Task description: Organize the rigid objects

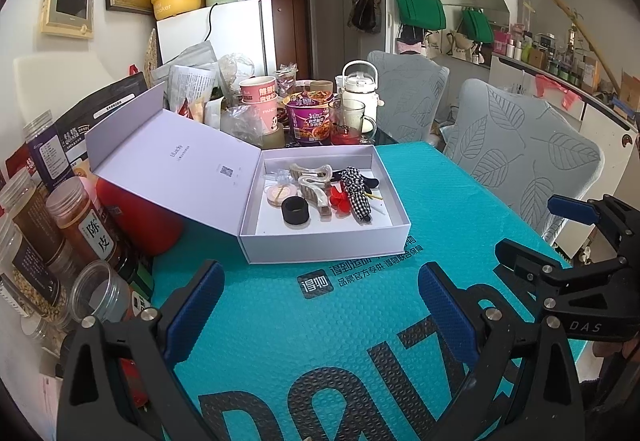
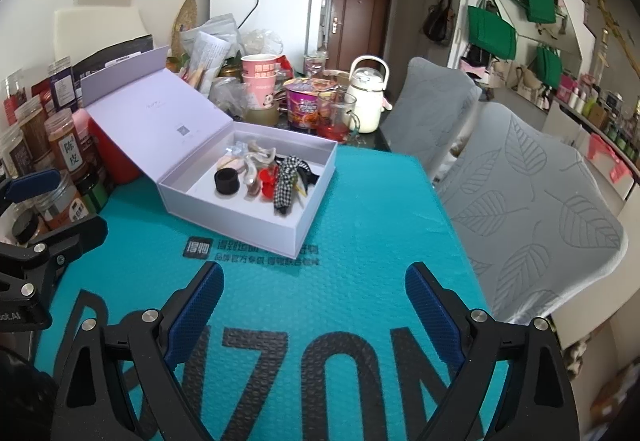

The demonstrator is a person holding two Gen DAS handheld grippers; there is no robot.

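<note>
Cluttered dining space surrounds a teal mat [image 1: 360, 321], on which an open lilac box [image 1: 328, 237] already holds hair clips [image 1: 312, 181]. Both the left gripper [image 1: 320, 305] and right gripper [image 2: 316, 301] are held with jaws spread, empty. Lid closing is probably required next.

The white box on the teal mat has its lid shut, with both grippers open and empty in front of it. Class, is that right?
Not quite. The white box has its lid open and leaning back, so the hair accessories inside show in the left wrist view. The left gripper and right gripper are indeed open and empty over the teal mat.
</note>
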